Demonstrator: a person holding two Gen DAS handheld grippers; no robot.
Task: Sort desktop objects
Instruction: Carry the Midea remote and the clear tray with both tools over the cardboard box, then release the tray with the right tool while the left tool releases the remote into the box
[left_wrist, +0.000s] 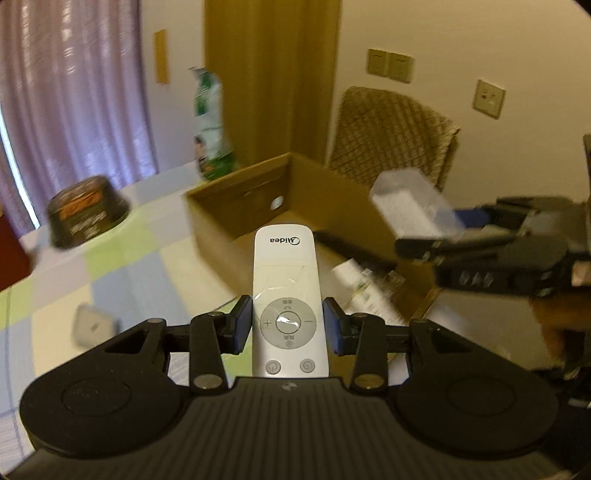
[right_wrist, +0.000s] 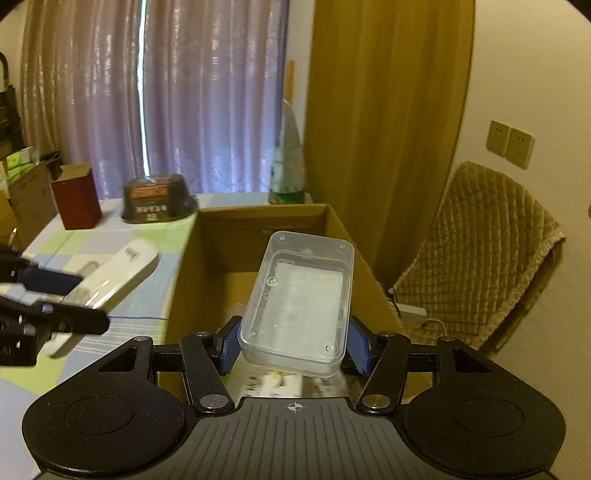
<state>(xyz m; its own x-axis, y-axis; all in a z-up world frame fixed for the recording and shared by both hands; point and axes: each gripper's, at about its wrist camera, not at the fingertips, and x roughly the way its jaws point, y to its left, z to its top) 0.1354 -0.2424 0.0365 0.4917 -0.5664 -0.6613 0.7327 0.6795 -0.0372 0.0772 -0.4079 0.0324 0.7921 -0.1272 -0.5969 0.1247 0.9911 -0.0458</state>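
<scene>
My left gripper (left_wrist: 288, 325) is shut on a white Midea remote (left_wrist: 286, 295), held level and pointing toward an open cardboard box (left_wrist: 258, 184). From the right wrist view the same remote (right_wrist: 118, 273) hangs over the table left of the box (right_wrist: 184, 280), clamped in the left gripper (right_wrist: 62, 299). My right gripper (right_wrist: 295, 345) is shut on a clear plastic box (right_wrist: 299, 299), held above the cardboard box's opening. In the left wrist view the right gripper (left_wrist: 443, 232) with that clear box (left_wrist: 413, 206) shows blurred at the right, over the box's far side.
A pastel checked cloth (left_wrist: 122, 258) covers the table. On it stand a dark upturned bowl (left_wrist: 88, 212), a green bag (left_wrist: 210, 122), a small grey item (left_wrist: 92, 325) and a red-brown carton (right_wrist: 75, 195). White packaging (left_wrist: 365, 291) lies inside the cardboard box. A padded chair (right_wrist: 476, 254) stands behind.
</scene>
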